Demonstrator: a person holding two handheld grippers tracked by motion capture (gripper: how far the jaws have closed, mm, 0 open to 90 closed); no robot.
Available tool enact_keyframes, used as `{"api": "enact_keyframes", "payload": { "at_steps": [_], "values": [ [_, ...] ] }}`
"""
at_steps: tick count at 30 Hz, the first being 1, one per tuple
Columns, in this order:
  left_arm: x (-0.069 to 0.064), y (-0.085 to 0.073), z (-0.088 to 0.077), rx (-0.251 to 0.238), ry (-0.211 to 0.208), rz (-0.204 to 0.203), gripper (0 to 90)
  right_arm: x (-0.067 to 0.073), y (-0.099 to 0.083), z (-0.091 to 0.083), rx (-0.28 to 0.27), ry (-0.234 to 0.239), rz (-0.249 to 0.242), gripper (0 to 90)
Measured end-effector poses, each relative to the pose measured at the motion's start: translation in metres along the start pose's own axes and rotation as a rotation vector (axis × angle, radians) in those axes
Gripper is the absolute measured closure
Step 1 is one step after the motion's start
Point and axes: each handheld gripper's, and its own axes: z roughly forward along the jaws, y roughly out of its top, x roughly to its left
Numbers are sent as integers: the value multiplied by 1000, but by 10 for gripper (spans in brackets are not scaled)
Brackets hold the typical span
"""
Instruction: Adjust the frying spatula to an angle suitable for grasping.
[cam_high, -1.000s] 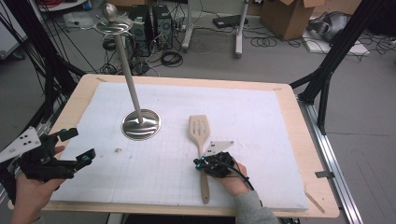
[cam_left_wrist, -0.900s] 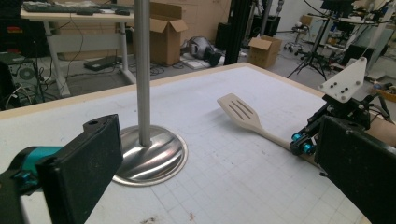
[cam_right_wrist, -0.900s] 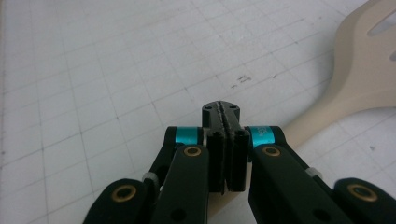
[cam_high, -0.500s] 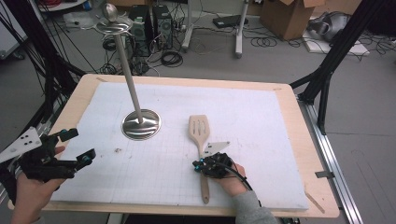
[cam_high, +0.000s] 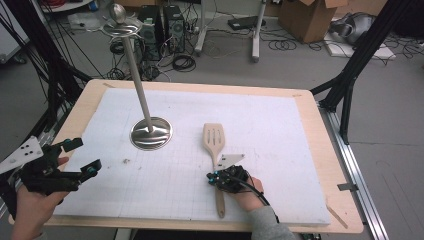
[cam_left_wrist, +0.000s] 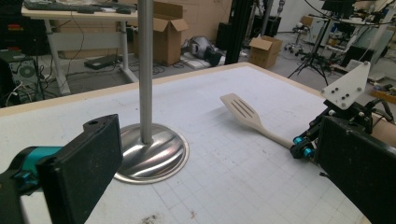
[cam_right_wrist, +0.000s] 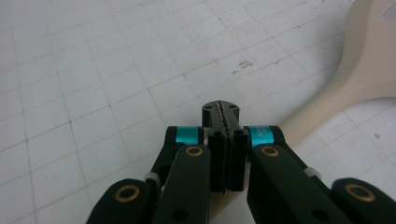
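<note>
White gridded mat (cam_high: 280, 130) on plywood table (cam_high: 327, 150); cluttered lab floor with cables and boxes behind. Wooden spatula (cam_high: 215, 150) just right of steel stand base (cam_high: 151, 133), long axis near-to-far, slotted blade pointing away. Right gripper (cam_high: 225, 176) over handle, jaws pressed together, nothing visibly clamped; left gripper (cam_high: 80, 157) left of base, jaws wide apart, empty.

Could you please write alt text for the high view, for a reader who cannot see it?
A wooden spatula lies on a white gridded mat, with the right gripper over its handle, jaws shut. The left gripper is at the mat's left edge, jaws open, near a metal stand.
</note>
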Motion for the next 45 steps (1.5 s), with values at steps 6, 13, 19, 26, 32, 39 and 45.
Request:
{"api": "enact_keyframes", "payload": {
  "at_steps": [6,13,19,26,32,39,45],
  "values": [
    [0,0,2,2,-2,-2,17,-1,-2,-3,0,3,10,900],
    [-1,-1,4,9,-4,0,17,-2,-6,-9,2,2,6,900],
    [-1,-1,7,15,-9,3,17,-3,-9,-15,8,-14,-13,900],
    [-1,0,10,17,-10,8,18,-5,-13,-20,11,-16,-8,900],
    [-1,2,15,21,-22,12,18,-4,-17,-24,16,-32,-7,900],
    [0,4,22,19,-37,13,18,-6,-23,-30,16,-48,0,900],
    [-1,5,28,22,-56,16,18,-6,-27,-35,20,-72,7,900]
  ]
}}
